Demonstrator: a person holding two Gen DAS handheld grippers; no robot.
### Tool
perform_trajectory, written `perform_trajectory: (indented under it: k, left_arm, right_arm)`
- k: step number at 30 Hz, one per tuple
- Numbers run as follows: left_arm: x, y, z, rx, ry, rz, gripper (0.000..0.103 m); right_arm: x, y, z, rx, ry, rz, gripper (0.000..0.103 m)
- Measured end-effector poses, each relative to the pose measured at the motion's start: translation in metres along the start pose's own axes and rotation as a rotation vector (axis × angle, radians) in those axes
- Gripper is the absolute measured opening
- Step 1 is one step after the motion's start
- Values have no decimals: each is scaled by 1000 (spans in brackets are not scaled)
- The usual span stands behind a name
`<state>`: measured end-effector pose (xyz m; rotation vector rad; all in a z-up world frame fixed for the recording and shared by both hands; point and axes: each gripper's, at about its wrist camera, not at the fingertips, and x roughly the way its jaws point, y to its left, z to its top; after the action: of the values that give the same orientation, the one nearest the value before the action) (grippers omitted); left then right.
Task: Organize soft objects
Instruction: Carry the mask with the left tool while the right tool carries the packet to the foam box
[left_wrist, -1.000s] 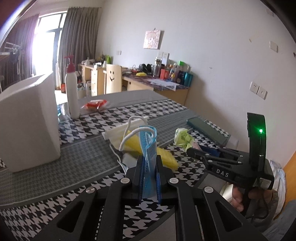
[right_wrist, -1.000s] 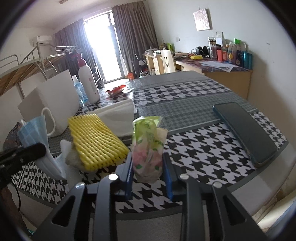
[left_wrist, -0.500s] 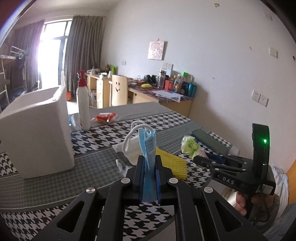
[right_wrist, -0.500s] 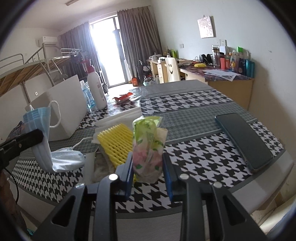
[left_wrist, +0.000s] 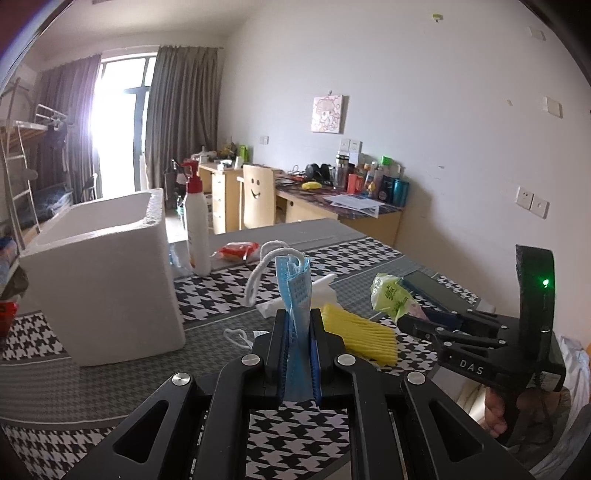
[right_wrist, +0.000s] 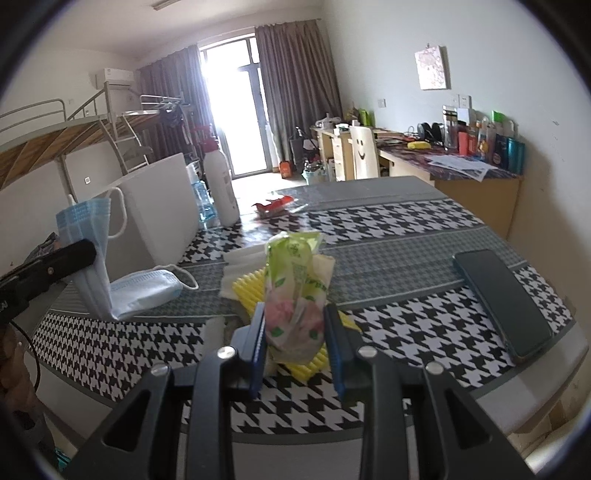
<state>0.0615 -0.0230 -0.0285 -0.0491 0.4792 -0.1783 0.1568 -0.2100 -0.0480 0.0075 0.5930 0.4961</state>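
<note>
Each view was taken from just behind its own gripper, looking low across the desk (left_wrist: 110, 384) toward the window. The yellow foam net (left_wrist: 360, 334) (right_wrist: 251, 291) and white foam box (left_wrist: 107, 273) (right_wrist: 155, 218) were shared by both.

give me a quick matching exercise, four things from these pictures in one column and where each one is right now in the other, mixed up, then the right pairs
Things
1. blue face mask
2. green tissue pack
3. dark phone
4. white pump bottle

Places
A. lying flat near the table's right edge
B. pinched upright in the left gripper
C. standing on the table beside the white foam box
D. held in the right gripper

Pairs: 1-B, 2-D, 3-A, 4-C
</note>
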Motion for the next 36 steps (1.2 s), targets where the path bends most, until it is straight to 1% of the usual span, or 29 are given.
perform_trajectory:
  k: [6,12,23,36]
  left_arm:
    - [-6,8,3,-15,-2,29,11]
    - [-9,16,14,-12,-21,66,11]
    - [-12,21,34,-7,-41,71,11]
    - [-8,23,57,24,-66,71,11]
  right_arm:
    - [1,12,9,-20,-12,21,34]
    - [4,21,19,-32,-20,36,34]
    - [5,36,37,-59,-45,64,34]
    - [7,41,55,-70,-74,85,34]
